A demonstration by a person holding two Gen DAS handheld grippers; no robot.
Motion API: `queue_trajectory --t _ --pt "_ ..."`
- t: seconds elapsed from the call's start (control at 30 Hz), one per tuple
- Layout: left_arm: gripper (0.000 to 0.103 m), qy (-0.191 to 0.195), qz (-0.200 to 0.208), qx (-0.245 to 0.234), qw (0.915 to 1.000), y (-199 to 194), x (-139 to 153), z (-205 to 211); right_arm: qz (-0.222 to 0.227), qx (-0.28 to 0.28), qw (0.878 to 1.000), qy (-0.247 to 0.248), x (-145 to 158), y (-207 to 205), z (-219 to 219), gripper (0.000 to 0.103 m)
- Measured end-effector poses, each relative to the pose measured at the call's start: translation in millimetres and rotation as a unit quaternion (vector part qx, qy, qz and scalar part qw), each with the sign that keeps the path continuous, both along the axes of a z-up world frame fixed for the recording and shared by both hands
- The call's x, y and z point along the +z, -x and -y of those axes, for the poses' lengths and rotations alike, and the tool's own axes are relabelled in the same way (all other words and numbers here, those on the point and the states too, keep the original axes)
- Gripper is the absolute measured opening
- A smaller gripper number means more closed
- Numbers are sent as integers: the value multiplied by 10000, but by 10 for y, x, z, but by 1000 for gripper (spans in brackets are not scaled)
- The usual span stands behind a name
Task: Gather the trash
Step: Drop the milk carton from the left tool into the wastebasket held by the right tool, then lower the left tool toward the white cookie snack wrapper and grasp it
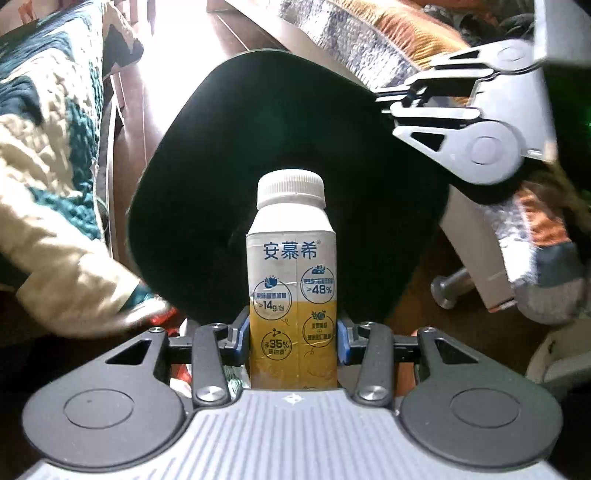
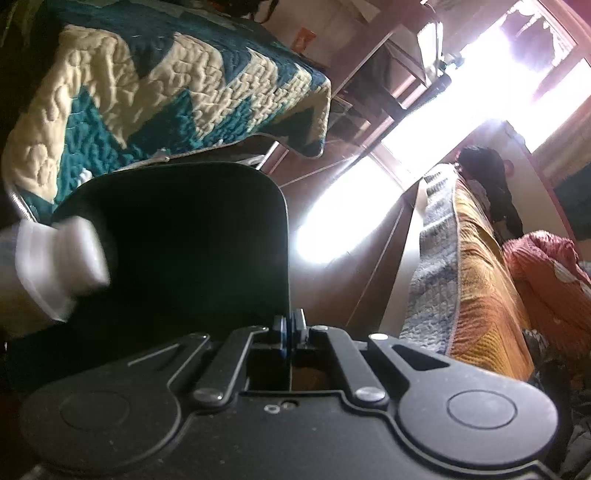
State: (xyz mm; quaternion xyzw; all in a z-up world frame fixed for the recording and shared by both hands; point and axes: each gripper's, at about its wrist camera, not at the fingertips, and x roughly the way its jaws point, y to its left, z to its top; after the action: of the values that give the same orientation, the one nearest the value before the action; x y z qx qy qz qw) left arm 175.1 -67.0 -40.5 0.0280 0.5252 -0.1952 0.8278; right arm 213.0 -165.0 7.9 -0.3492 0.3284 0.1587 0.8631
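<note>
Left wrist view: the left gripper (image 1: pixel 293 341) has its jaws closed against the two sides of a yogurt-drink bottle (image 1: pixel 291 280), gripping the lower, yellow part of the label, so the white cap (image 1: pixel 290 188) points forward at the wide dark mouth of a black trash bin (image 1: pixel 207 206). The bottle looks aimed at that opening, and I judge it is about to be dropped in. At the bin's upper right edge the right gripper (image 1: pixel 391 98) reaches in from the side; it seems to be steadying the bin there. To the left hangs a teal-and-cream quilt (image 1: pixel 48 155), to the right an orange-and-grey blanket (image 1: pixel 369 33), with brown wooden floor (image 1: pixel 133 88) between them.

Right wrist view: the right gripper (image 2: pixel 291 328) has its jaws drawn almost together on the thin black rim of the trash bin (image 2: pixel 184 236), which explains why the bin stays tipped with its mouth open. The bottle's cap (image 2: pixel 62 266) shows blurred at the bin's left edge, just at the opening. Beyond lie the quilt (image 2: pixel 147 99) over a bed, the orange blanket (image 2: pixel 480 273), and a strongly sunlit window (image 2: pixel 498 66).
</note>
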Motion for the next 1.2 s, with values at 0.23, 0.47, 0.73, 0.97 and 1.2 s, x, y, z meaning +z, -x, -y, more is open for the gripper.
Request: queue_trajectory --t 0.23,0.47,0.73,0.97,1.2 --pt "42 -274 -193 73 9994 -240 -267 229 -30 -19 9999 -121 15 -26 -16 1" --pt "43 -447 -315 155 9984 -371 -403 305 -41 -51 9999 -151 4 -64 -2 1" --pt "50 -291 -247 317 9988 -455 -379 306 -17 -111 9998 -160 2 -82 -16 1" --pt "60 -133 -47 160 9998 -268 -157 237 -20 -201 9996 -202 -3 -142 13 1" --pt "68 -26 103 98 9999 -93 41 58 -29 -220 9995 -214 -2 -154 -7 2"
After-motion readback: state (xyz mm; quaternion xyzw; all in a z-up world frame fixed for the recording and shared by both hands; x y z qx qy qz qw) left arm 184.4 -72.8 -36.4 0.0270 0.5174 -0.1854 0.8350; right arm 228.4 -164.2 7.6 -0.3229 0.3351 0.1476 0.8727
